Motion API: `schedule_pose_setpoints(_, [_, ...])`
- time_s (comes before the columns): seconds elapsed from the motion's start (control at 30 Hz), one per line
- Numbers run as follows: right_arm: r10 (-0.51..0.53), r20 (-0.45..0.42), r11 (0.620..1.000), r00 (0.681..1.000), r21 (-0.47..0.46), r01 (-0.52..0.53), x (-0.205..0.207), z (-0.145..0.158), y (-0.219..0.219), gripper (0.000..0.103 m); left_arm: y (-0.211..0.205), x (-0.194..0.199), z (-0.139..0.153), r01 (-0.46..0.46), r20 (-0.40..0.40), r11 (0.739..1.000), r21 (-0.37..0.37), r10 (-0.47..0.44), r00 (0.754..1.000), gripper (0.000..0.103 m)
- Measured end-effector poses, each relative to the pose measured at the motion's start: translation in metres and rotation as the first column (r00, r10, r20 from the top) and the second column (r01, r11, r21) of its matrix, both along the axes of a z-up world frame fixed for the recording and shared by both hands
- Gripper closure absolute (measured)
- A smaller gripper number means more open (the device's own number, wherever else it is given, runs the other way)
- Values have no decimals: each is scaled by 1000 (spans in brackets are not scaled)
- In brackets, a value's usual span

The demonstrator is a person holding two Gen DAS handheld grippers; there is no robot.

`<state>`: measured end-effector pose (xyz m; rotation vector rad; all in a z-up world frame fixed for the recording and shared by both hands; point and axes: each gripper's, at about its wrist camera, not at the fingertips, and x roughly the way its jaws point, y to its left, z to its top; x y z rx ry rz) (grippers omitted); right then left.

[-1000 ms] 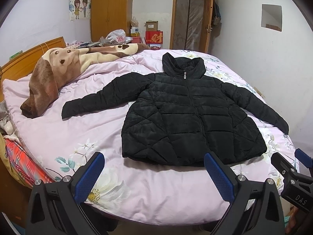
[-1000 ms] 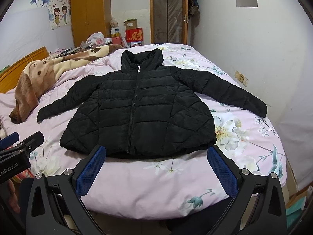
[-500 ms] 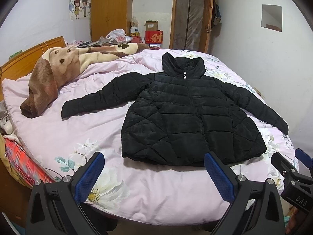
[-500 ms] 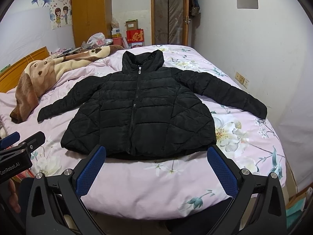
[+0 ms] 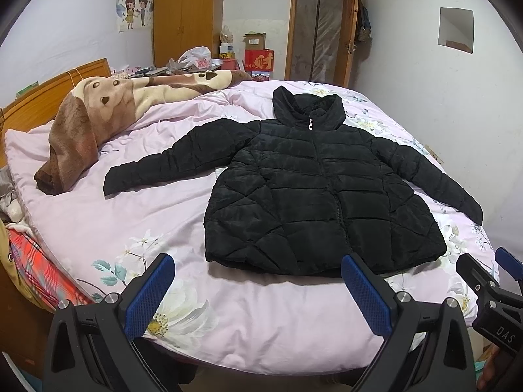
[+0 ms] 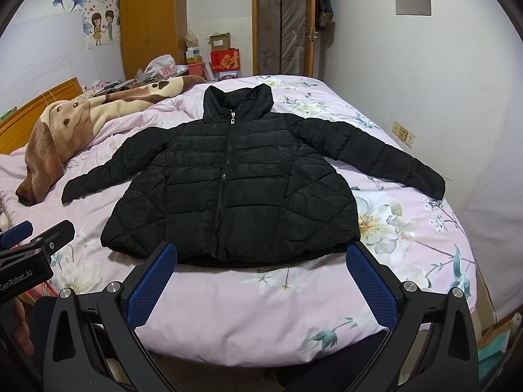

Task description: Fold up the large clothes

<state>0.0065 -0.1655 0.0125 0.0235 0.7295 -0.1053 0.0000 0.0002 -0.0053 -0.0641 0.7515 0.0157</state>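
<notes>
1. Left gripper (image 5: 258, 289), left wrist view: you held it spread wide and empty, short of the near edge of the bed (image 5: 261, 336), touching nothing.
2. Same view: the black puffer jacket (image 5: 313, 202) lay flat, front up and zipped, on the pink floral cover, hood toward the far end. Its left sleeve (image 5: 170, 163) stretched out toward the brown plush blanket (image 5: 81, 124) without touching it. The other sleeve ran off toward the wall side. The hem lay nearest your fingers.
3. Same view: the tip of your other tool showed at the lower right edge.
4. Right gripper (image 6: 261, 285), right wrist view: you held this one spread apart and empty too, hovering short of the hem, roughly centred on the zip.
5. Same view: the right sleeve (image 6: 376, 160) ended close to the bed's wall-side edge.
6. Judgement: no fold had been started.
7. Risk: the padded fill looked springy, so a folded sleeve may have sprung back open if you released it without pressing it down.
8. Risk: the shell looked slick, so a shallow pinch may have caught only the top layer and slipped.
9. Risk: dragging the right sleeve carelessly could have sent its cuff over the bed edge.
</notes>
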Motion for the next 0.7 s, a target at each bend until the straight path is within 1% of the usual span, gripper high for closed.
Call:
schedule_pose_setpoints(0.37, [-1, -1, 1000, 1000, 0, 1, 0, 0, -1, 0, 1, 0, -1, -1, -4, 1000, -1, 1, 1000, 0])
schedule_pose_setpoints(0.7, [-4, -15, 1000, 1000, -3, 3, 7, -5, -3, 0, 6, 6, -10, 0, -26, 1000, -5, 0, 1000, 0])
